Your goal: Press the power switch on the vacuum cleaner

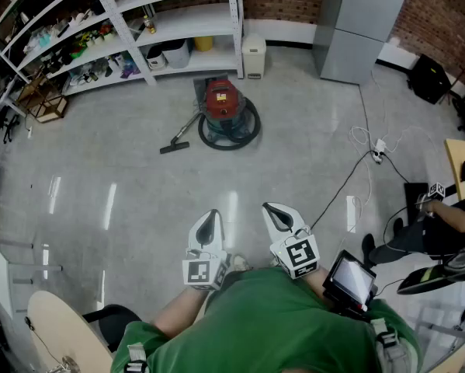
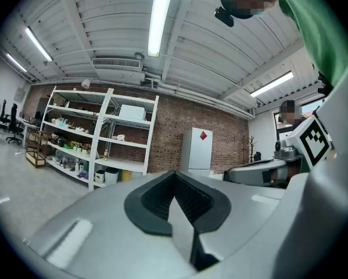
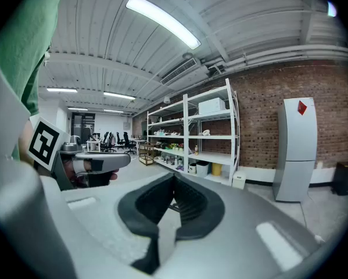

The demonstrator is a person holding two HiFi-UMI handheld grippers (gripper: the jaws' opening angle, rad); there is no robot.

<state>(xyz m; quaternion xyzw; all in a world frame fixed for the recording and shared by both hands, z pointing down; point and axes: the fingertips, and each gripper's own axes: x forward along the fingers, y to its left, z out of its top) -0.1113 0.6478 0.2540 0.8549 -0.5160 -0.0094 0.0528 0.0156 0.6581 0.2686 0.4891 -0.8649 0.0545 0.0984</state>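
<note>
Grey polished floor fills most of the head view, and across it, well apart from us, stands the red vacuum cleaner. It sits just in front of the shelving rack, with its dark hose coiled round the base and the nozzle lying out to its left.

We judge the task barely begun. Nothing has reached the machine, and the power switch is too small to pick out from here. All of it is left to do: cross the floor, lower one pair of tongs to the top of the red body, find the switch and press it.

Both pairs are held close in front of our green shirt. The left tongs are closed, pad against pad, with nothing between them. The right tongs are the same, shut and empty. A closed tip should suit a press well enough.

The straight line to the vacuum cleaner looks open. Off to the right a tall grey cabinet stands against the brick wall, and a seated person works at the far right edge. A round worktop shows at the bottom left corner. A black cable runs over the floor from our right side toward a plug block; it lies beside our path, not across it. A small white bin stands just behind the vacuum cleaner. The coiled hose is what we would mind most when stepping in close.
</note>
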